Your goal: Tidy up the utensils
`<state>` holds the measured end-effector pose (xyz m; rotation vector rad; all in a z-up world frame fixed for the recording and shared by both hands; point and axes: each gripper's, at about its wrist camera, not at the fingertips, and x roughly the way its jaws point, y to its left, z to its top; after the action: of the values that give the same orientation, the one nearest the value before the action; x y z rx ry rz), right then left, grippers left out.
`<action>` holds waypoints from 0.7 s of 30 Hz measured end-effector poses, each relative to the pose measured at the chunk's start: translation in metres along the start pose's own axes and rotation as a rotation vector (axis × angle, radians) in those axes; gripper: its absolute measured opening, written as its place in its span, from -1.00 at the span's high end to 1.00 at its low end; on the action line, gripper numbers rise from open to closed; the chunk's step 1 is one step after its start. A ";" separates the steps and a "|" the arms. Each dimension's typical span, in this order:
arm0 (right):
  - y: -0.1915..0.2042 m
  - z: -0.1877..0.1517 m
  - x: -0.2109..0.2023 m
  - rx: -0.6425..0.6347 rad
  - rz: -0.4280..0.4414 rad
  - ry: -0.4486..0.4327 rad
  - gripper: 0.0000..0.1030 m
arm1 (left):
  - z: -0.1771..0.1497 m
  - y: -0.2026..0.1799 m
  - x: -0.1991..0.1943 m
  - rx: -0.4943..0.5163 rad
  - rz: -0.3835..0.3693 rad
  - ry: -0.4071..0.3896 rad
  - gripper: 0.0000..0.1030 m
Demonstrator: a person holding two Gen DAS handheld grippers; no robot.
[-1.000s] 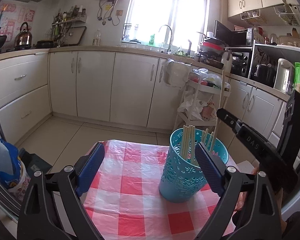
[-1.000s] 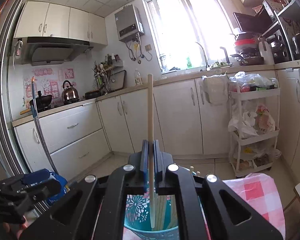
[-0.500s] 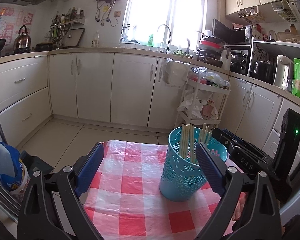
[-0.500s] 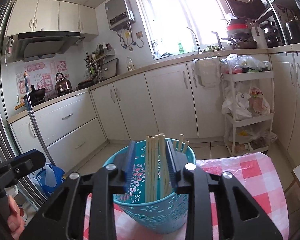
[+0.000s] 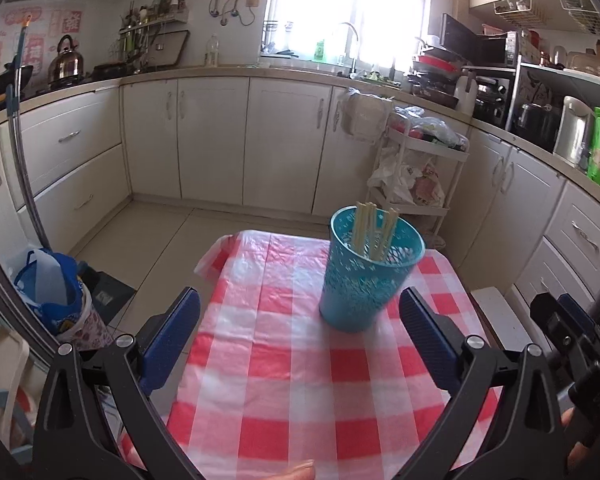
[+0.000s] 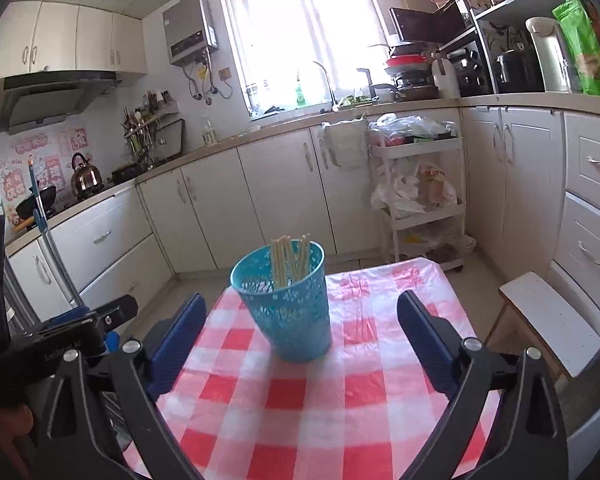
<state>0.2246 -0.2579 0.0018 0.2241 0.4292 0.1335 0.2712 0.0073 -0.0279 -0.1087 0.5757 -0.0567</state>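
Chopsticks (image 6: 290,260) stand in the cup (image 6: 290,312); both claws opening wide, empty.

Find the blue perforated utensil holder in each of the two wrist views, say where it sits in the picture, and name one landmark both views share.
Left wrist view: the blue utensil holder stands right of centre on the checked tablecloth, chopsticks inside.
Right wrist view: the holder stands just left of centre, between the open fingers and beyond them.
Shared landmark: the white trolley against the cabinets behind the table.
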 end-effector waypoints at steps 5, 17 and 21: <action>0.018 -0.025 -0.106 0.012 -0.103 0.017 -0.87 | -0.031 -0.007 -0.100 0.068 0.021 -0.019 -0.86; 0.066 -0.084 -0.283 0.047 0.026 0.193 -0.87 | -0.111 -0.012 -0.284 0.008 0.084 0.002 -0.86; 0.076 -0.094 -0.321 0.014 -0.013 0.145 -0.87 | -0.128 -0.020 -0.317 0.042 0.074 -0.018 -0.86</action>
<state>-0.1105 -0.2231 0.0639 0.2264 0.5756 0.1341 -0.0646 0.0032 0.0391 -0.0475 0.5594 0.0040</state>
